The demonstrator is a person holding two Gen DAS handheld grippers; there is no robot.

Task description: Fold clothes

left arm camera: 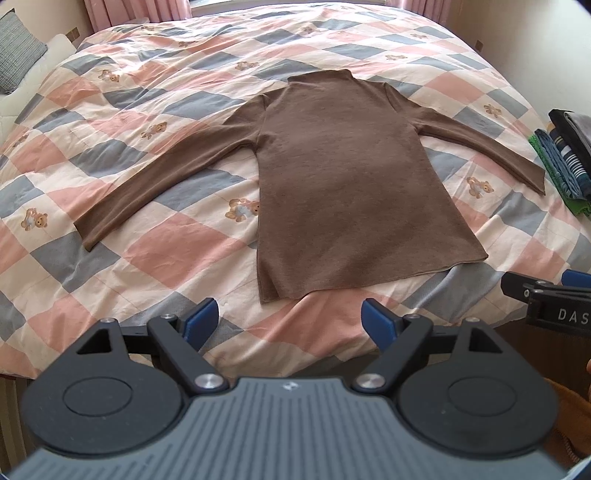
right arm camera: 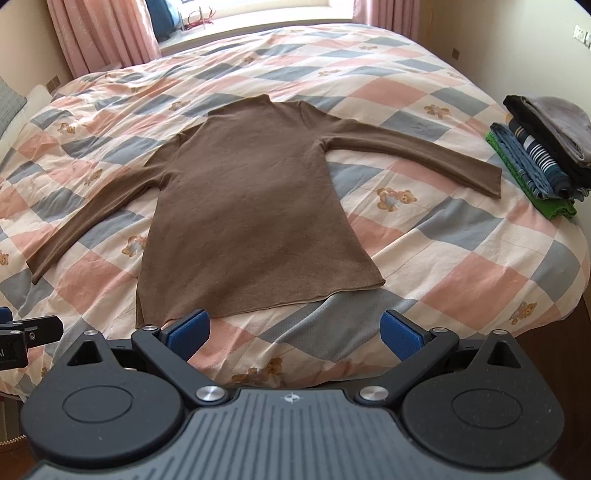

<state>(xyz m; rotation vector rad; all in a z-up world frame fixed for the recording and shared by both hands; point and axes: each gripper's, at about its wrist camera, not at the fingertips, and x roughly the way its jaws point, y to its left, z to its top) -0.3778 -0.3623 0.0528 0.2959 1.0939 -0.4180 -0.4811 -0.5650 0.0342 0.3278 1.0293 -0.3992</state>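
A brown long-sleeved high-neck top (left arm camera: 332,177) (right arm camera: 240,206) lies flat on the bed, collar toward the window, both sleeves spread out to the sides, hem nearest me. My left gripper (left arm camera: 291,317) hovers open just short of the hem, nothing between its blue pads. My right gripper (right arm camera: 295,332) is open too, near the hem's right half, holding nothing. The right gripper's tip (left arm camera: 546,295) shows at the right edge of the left wrist view; the left gripper's tip (right arm camera: 26,332) shows at the left edge of the right wrist view.
The bed carries a pink, grey and cream checked quilt (left arm camera: 166,254) (right arm camera: 461,240) with teddy bears. A stack of folded clothes (left arm camera: 565,155) (right arm camera: 543,151) sits at the right edge of the bed. Pillows (left arm camera: 18,55) lie at the far left. Pink curtains (right arm camera: 99,33) hang behind.
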